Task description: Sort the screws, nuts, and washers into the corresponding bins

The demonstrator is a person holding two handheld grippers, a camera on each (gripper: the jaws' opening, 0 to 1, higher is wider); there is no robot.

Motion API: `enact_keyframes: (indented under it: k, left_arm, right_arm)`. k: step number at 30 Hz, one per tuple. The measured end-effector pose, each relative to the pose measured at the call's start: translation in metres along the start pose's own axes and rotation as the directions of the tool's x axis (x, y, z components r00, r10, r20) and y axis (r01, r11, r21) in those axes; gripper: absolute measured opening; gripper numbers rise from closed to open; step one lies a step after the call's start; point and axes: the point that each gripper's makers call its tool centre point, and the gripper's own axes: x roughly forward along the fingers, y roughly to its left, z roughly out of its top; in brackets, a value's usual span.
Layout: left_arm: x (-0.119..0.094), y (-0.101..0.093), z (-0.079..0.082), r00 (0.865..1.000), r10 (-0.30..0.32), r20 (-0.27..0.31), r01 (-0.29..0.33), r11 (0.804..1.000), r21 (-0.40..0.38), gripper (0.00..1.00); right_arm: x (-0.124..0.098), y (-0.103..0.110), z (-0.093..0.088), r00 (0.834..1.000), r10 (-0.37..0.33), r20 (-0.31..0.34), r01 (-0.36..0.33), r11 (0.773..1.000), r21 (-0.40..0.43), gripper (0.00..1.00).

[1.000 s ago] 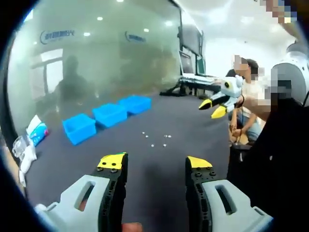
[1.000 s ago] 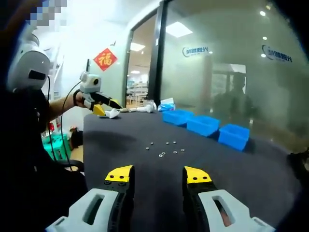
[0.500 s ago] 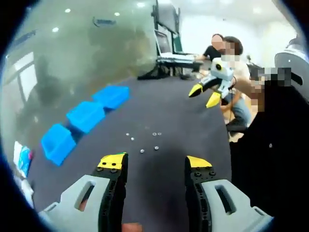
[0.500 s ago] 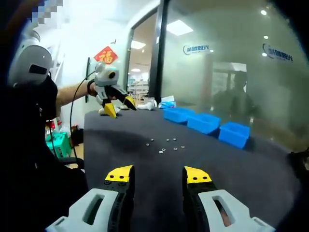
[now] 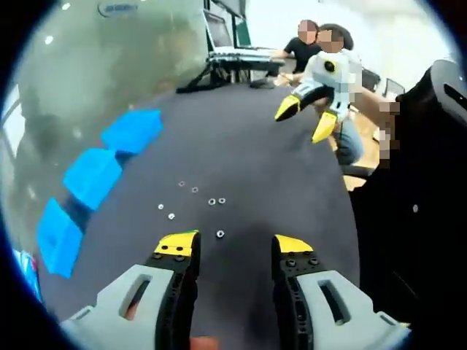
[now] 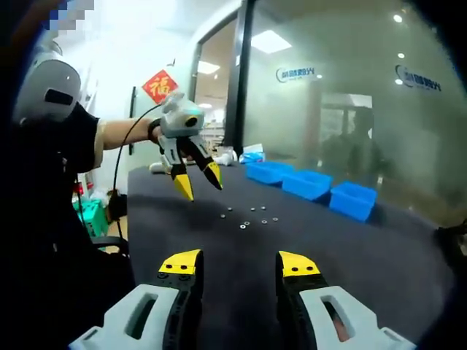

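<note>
Small fasteners (image 5: 211,202) are lying scattered mid-table, too tiny to judge orientation. Three blue bins (image 6: 311,184) are sitting in a row alongside. Left gripper (image 5: 233,244) and right gripper (image 6: 238,263) are hovering, jaws apart, empty.

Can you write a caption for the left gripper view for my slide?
Open left gripper above small metal parts on a dark table, three blue bins alongside.
</note>
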Motion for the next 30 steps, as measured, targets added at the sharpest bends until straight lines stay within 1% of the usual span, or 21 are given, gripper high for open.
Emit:
enact_keyframes:
  k: [3, 7, 8, 9, 10, 13, 17, 22, 30]
  left_arm:
    - [0.005, 0.001, -0.004, 1.0, -0.015, -0.026, 0.015, 1.0, -0.019, 0.35]
    - [0.012, 0.003, -0.011, 0.999, -0.021, -0.05, 0.021, 1.0, -0.016, 0.33]
    - [0.014, 0.004, -0.011, 0.999, -0.024, -0.046, 0.023, 1.0, -0.016, 0.32]
    - [0.016, 0.006, -0.009, 0.999, -0.027, -0.029, 0.027, 0.999, -0.027, 0.31]
    - [0.018, 0.007, -0.01, 0.999, -0.029, -0.031, 0.028, 0.998, -0.049, 0.3]
    - [0.023, 0.011, -0.016, 0.999, -0.025, -0.044, 0.023, 0.999, -0.049, 0.29]
    - [0.028, 0.014, -0.02, 0.998, -0.035, -0.049, 0.031, 0.997, -0.076, 0.26]
    - [0.035, 0.016, -0.022, 0.998, -0.037, -0.054, 0.032, 0.996, -0.085, 0.26]
    - [0.041, 0.016, -0.022, 0.997, -0.054, -0.055, 0.049, 0.994, -0.094, 0.21]
  right_arm:
    - [-0.002, -0.001, -0.001, 1.0, -0.003, 0.002, 0.003, 1.0, 0.004, 0.36]
    - [-0.004, -0.002, -0.002, 1.0, -0.007, 0.005, 0.007, 1.0, 0.008, 0.36]
    - [-0.004, -0.002, -0.003, 1.0, -0.008, 0.005, 0.008, 1.0, 0.008, 0.36]
    - [-0.004, -0.002, -0.003, 1.0, -0.007, 0.007, 0.007, 1.0, 0.01, 0.36]
    - [-0.004, -0.002, -0.003, 1.0, -0.007, 0.008, 0.007, 1.0, 0.015, 0.36]
    - [-0.003, -0.002, -0.003, 1.0, -0.005, 0.009, 0.004, 1.0, 0.015, 0.36]
    - [-0.001, -0.001, -0.003, 1.0, 0.001, 0.009, -0.001, 1.0, 0.015, 0.36]
    - [-0.001, 0.001, -0.006, 1.0, 0.005, 0.005, -0.006, 1.0, 0.018, 0.36]
    - [-0.001, 0.002, -0.008, 1.0, 0.005, 0.0, -0.005, 1.0, 0.027, 0.36]
